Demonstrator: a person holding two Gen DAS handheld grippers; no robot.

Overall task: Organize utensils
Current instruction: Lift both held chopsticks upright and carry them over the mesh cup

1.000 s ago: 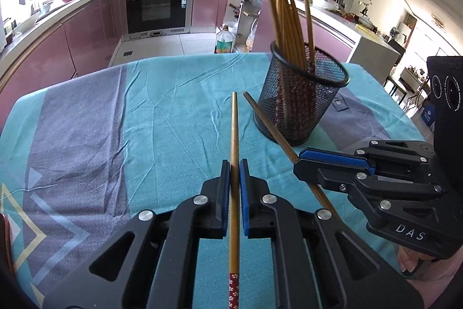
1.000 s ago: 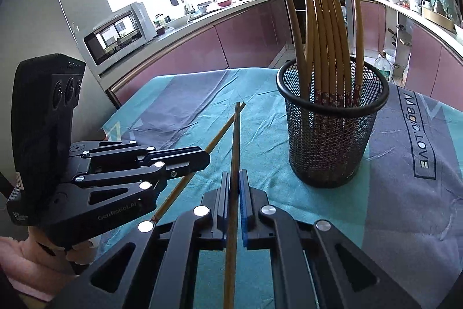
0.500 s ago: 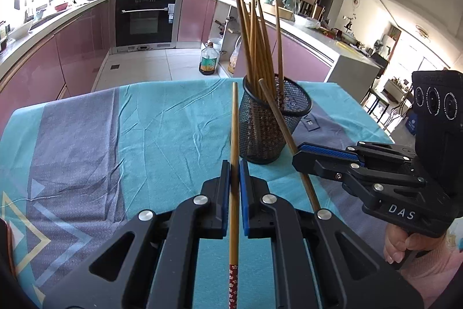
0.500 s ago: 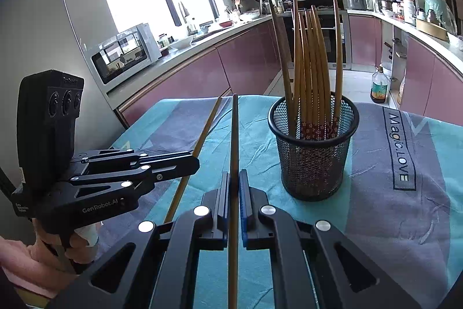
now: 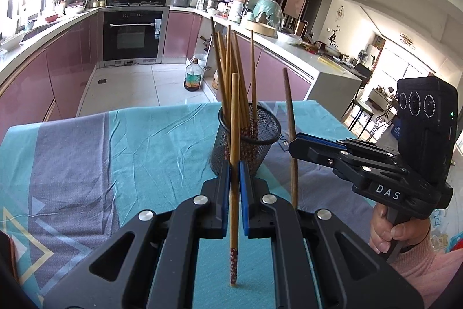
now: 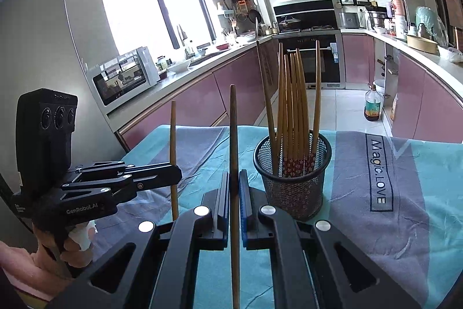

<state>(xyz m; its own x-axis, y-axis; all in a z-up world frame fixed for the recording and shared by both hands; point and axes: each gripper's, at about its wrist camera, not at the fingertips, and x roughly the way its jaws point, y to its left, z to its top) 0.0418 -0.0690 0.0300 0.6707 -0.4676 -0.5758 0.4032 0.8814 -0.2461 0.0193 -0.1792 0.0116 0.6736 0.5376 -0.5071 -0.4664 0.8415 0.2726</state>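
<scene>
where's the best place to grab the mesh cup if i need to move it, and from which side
Grip the mesh cup by its rolled black rim, on the near wall, coming down from above with one jaw inside. The chopsticks in it lean toward the far side, leaving the near rim free. Its round body looks too wide for a side grip, and both grippers already hold a chopstick.

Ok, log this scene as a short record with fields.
left claw: shut on a chopstick, patterned end low
right claw: shut on a second chopstick
mesh cup: upright on the tablecloth, holding a bundle of chopsticks
loose chopsticks on cloth: none visible
position: both held chopsticks beside the cup, not yet inside
</scene>
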